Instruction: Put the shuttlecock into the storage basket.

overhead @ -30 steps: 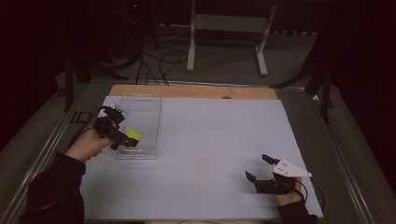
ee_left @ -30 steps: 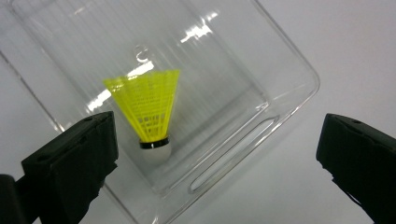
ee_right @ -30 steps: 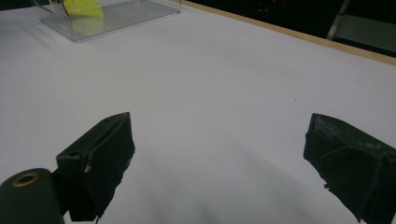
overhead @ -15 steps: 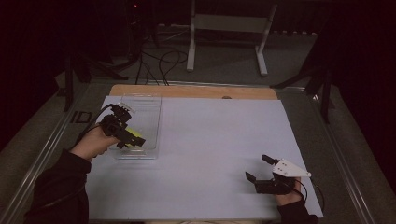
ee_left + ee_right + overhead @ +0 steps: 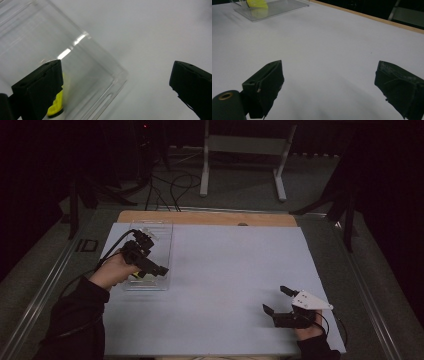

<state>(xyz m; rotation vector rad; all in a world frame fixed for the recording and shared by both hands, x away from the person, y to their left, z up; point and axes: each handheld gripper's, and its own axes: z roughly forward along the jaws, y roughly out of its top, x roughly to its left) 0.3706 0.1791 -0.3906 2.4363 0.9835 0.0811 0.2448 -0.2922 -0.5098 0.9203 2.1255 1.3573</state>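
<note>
A: Nearest to you, where was your right gripper [image 5: 276,301] relative to the clear tray [image 5: 161,231]?

B: It was well apart from the tray, at the near right part of the white sheet [image 5: 235,265], low over the sheet. Its jaws stood wide apart and held nothing; in the right gripper view only bare sheet lay between them.

A: And your left gripper [image 5: 159,269]?

B: Your left hand [image 5: 114,270] held it over the near end of the tray, with the jaws pointing toward the right side of the tray. In the left gripper view [image 5: 116,82] the jaws were wide open too, with nothing between them. One jaw was over the inside of the tray and the other was beyond the tray's corner, over the sheet.

A: Where was the yellow object [image 5: 57,103]?

B: It lay inside the tray, at the near end, just beside the jaw that was over the tray. I could not tell if that jaw touched it. In the right gripper view [image 5: 257,3] you saw it also, far off, inside the tray wall.

A: What was beyond the tray?

B: The wooden edge of the table [image 5: 210,218] ran just behind the far end of the tray.
</note>
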